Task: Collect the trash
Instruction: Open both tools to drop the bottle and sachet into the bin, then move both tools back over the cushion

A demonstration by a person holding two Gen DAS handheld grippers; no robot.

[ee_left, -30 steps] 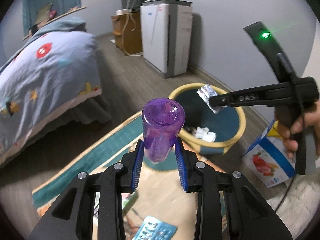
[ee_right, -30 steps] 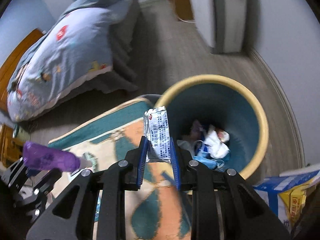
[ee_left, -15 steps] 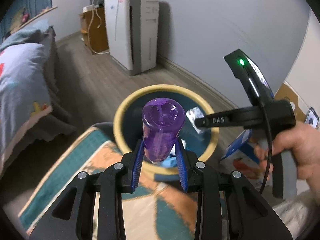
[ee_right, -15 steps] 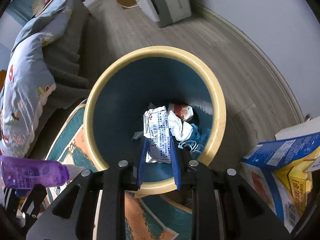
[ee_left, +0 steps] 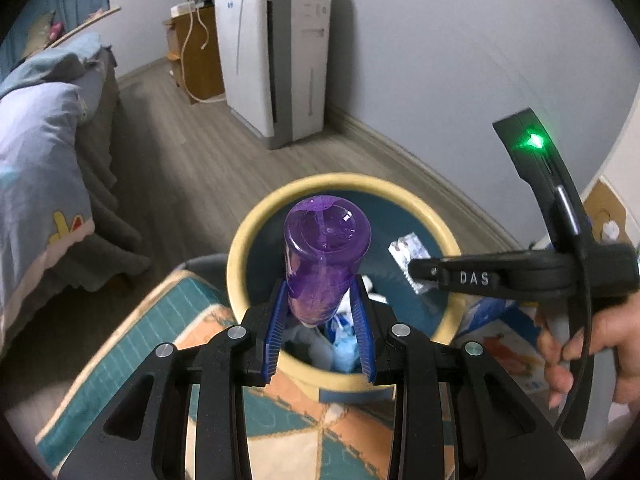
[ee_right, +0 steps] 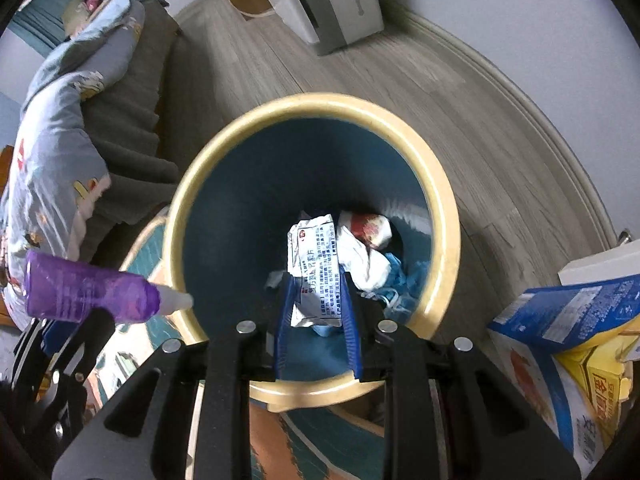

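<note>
My left gripper [ee_left: 320, 312] is shut on a purple plastic bottle [ee_left: 326, 258], held base-forward over the near rim of a round bin [ee_left: 248, 240] with a cream rim and blue inside. My right gripper [ee_right: 316, 300] is shut on a white foil sachet [ee_right: 316, 272] with printed text, held over the bin [ee_right: 188, 184] opening. The right gripper [ee_left: 416, 270] and the sachet [ee_left: 406, 248] also show in the left wrist view. The bottle [ee_right: 88, 294] and left gripper show at the left of the right wrist view. Crumpled paper and wrappers [ee_right: 364, 240] lie in the bin.
The bin stands on grey wood floor at the edge of a teal and orange rug [ee_left: 168, 320]. A blue and yellow carton [ee_right: 560, 344] stands right of the bin. A bed [ee_left: 36, 152] is at the left, a white appliance [ee_left: 276, 52] by the wall behind.
Both grippers have moved forward over the bin. The sachet now hangs deeper over the opening and the bottle sits above the near rim. Both stay shut on their loads.
</note>
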